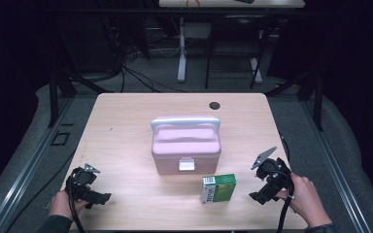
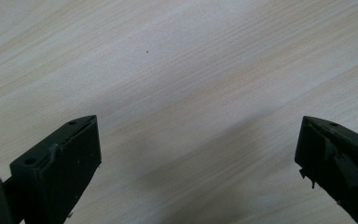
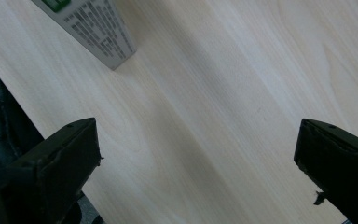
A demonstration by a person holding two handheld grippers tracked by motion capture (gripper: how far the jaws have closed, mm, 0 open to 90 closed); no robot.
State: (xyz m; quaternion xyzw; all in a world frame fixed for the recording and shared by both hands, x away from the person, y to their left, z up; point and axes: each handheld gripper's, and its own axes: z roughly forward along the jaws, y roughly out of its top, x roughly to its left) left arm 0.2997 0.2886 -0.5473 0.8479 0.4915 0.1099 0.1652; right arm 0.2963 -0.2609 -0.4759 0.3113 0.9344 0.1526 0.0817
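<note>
Both grippers spread wide and empty, left gripper [image 1: 97,198] at 8 o'clock, right gripper [image 1: 258,195] at 4, green carton [image 1: 218,188] standing on its side near the table [image 1: 126,126] front edge just 5 o'clock of the pink case [image 1: 186,144]; likely risk: a clumsy right approach tips or shoves it off

Left claw [image 1: 97,198]: held low at the near left of the table [image 1: 126,121]; jaws spread wide apart with nothing between them, as seen in the left gripper view.
Left hand [image 1: 63,204]: wrapped around the claw's body at the near left edge; a dark sleeve is seen at the wrist.
Right claw [image 1: 257,196]: held at the near right, pointed left and down; jaws set wide apart, nothing gripped.
Right hand [image 1: 306,199]: closed around the claw's rear, with the cable trailing down beside it.
</note>
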